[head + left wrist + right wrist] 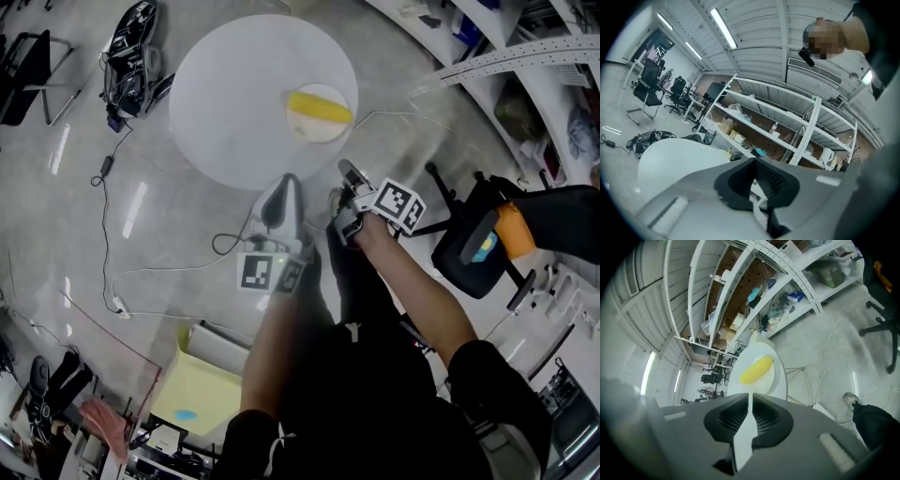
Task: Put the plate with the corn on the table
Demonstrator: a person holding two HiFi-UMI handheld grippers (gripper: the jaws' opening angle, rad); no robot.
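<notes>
plate [319, 131]: round, pale, sat flat on the table, close to the rim at about 3 o'clock of the top | corn [319, 108]: one yellow cob, lay across the plate, long axis about 9-to-3 | table [234, 94]: round, white top

You stood on a glossy grey floor [187, 244] crossed by loose cables [104, 225], with a round white table [234, 112] ahead of you and a black office chair [473, 244] close on your right. White metal shelving [787, 117], stocked with boxes and bottles against a brown pegboard back, ran along the wall beyond the table, and more black chairs [649, 89] stood grouped farther off. Long light strips [724, 28] lit the room from a ribbed white ceiling [759, 23].
</notes>
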